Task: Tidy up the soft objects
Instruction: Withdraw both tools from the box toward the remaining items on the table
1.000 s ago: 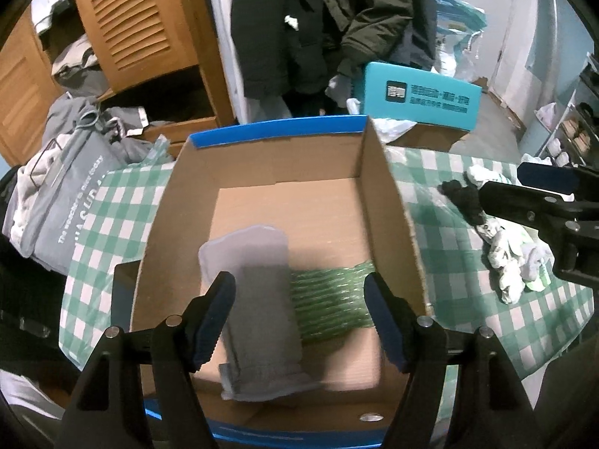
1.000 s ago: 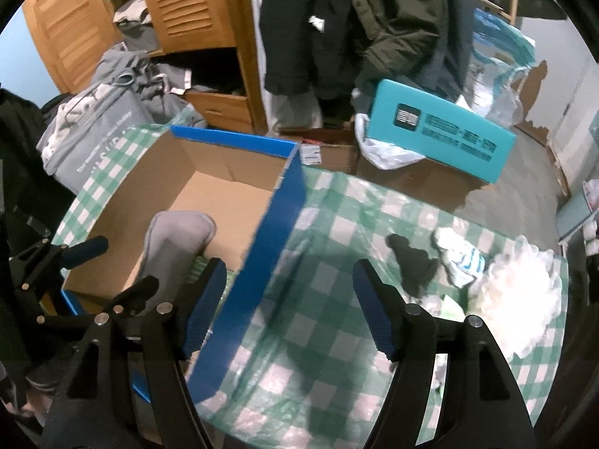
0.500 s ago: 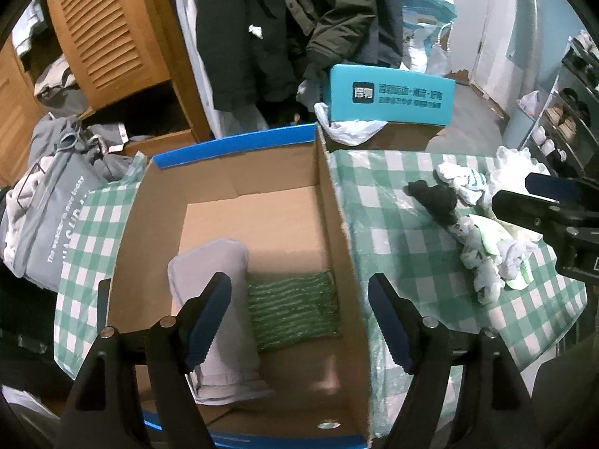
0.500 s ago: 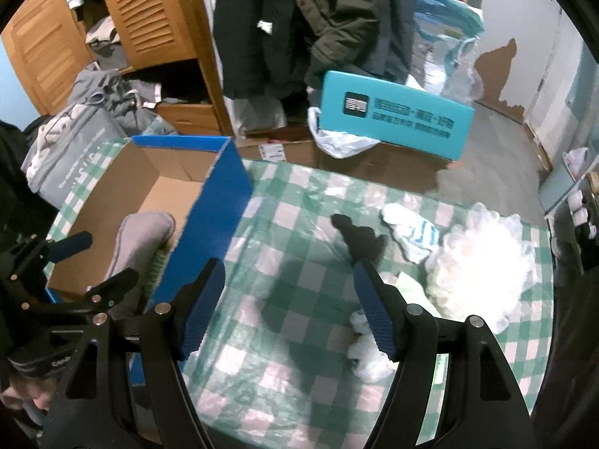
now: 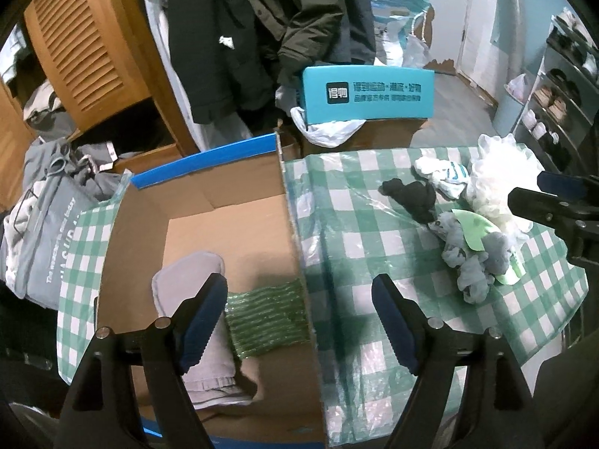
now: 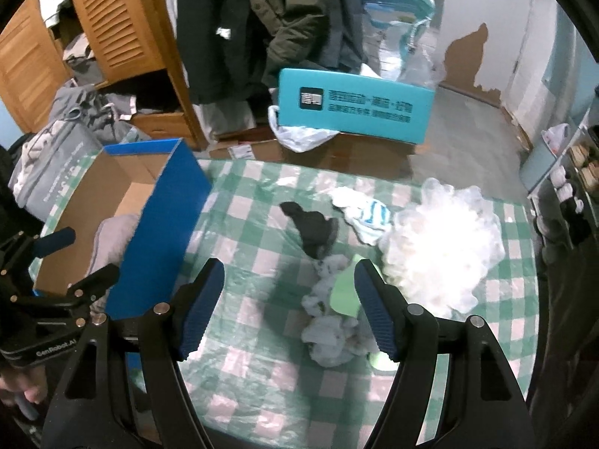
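A corrugated cardboard box [image 5: 209,220] with a blue outer skin sits at the left of a table under a glossy green-and-white checked cloth [image 5: 348,232]. In it lie a flat grey knit sock [image 5: 202,299] and a ribbed green pad [image 5: 265,318]. The left gripper [image 5: 299,318] straddles the box's right wall, its ridged blue jaws opening with nothing held. The right gripper [image 6: 288,303] stands apart and empty over crumpled pale socks [image 6: 329,321], near a black sock [image 6: 314,228] and fluffy white stuffing [image 6: 441,247].

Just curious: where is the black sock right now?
The black sock lies on the checked tablecloth, right of the cardboard box, beside the white striped sock.
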A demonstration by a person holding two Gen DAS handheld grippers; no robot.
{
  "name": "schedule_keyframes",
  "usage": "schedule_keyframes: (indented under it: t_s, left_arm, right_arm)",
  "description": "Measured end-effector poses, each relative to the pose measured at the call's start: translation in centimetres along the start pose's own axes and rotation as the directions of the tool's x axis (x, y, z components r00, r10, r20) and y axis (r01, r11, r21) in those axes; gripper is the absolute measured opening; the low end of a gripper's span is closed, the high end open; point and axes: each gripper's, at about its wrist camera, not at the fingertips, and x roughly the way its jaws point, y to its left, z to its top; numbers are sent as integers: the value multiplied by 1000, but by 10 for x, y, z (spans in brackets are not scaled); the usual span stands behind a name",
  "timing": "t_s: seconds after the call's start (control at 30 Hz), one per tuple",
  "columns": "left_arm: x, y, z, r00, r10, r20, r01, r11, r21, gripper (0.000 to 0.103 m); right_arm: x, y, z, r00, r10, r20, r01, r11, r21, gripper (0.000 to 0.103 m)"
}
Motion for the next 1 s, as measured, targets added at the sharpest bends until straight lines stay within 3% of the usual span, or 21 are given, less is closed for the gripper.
schedule_keyframes:
  t_s: [0.6, 1.0]
  left_arm:
    - [7, -46, 15, 1000, -25, -17, 26, 997, 75, 86]
    - [26, -63, 30, 997, -51, -64, 57, 994, 91, 86]
  right_arm:
    - [-8, -76, -21, 997, -76, -17, 78, 989, 122, 73]
    - [6, -113, -14, 993, -101, -66, 111, 979, 171, 73]
